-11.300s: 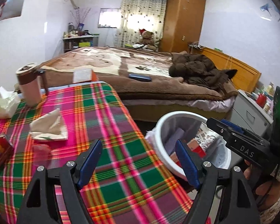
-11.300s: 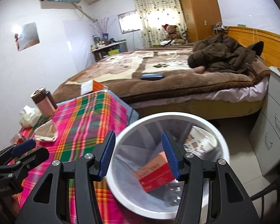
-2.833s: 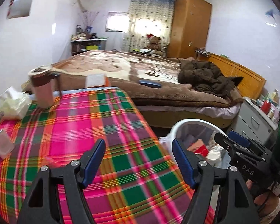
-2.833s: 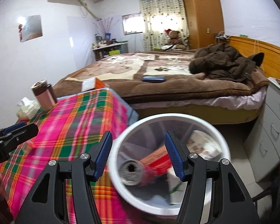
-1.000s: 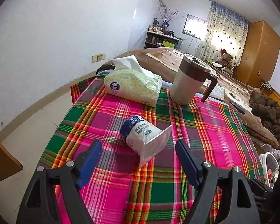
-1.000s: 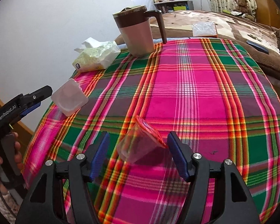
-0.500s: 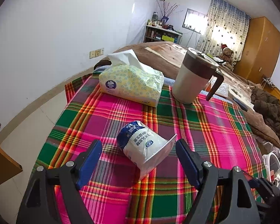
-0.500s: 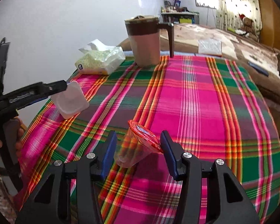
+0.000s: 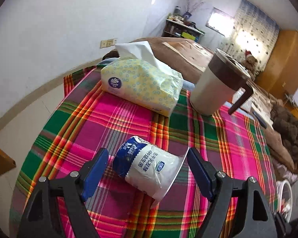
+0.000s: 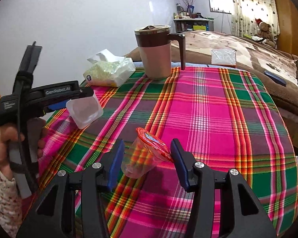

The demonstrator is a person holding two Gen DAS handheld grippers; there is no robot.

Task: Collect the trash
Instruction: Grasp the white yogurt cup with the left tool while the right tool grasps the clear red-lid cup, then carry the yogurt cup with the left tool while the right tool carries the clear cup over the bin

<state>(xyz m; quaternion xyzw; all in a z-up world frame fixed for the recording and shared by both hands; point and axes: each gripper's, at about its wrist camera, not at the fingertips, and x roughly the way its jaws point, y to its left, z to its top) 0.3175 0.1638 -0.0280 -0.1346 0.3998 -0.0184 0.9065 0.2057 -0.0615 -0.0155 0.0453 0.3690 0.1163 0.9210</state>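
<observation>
Two pieces of trash are lying on the plaid-covered desk [image 10: 208, 107], each framed by one gripper. The white yogurt cup [image 9: 149, 168], printed blue at its base, is lying on its side between the spread jaws of the left gripper [image 9: 147, 173]; neither blue pad is touching it, and its interior is facing away from the lens, so its contents cannot be told. In the right wrist view the same cup [image 10: 85, 112] is showing its square white mouth just beneath the left gripper's [image 10: 69, 99] black finger. The clear plastic cup [image 10: 147, 154] with a red foil lid is resting tilted on the cloth, lid uppermost, between the jaws of the right gripper [image 10: 147, 163], which are likewise standing apart; the left pad is sitting just beside the cup wall, the right pad just beside the lid rim, and contact cannot be told. Through its clear wall only the plaid pattern is visible. Farther back, a yellow-patterned tissue pack [image 9: 141, 83] with one sheet protruding is lying next to a lidded brown-and-cream mug [image 9: 218, 87]. Beyond the desk, a bed [image 10: 248, 45] with a brown blanket is carrying a small clear-wrapped box [image 10: 223, 58].
</observation>
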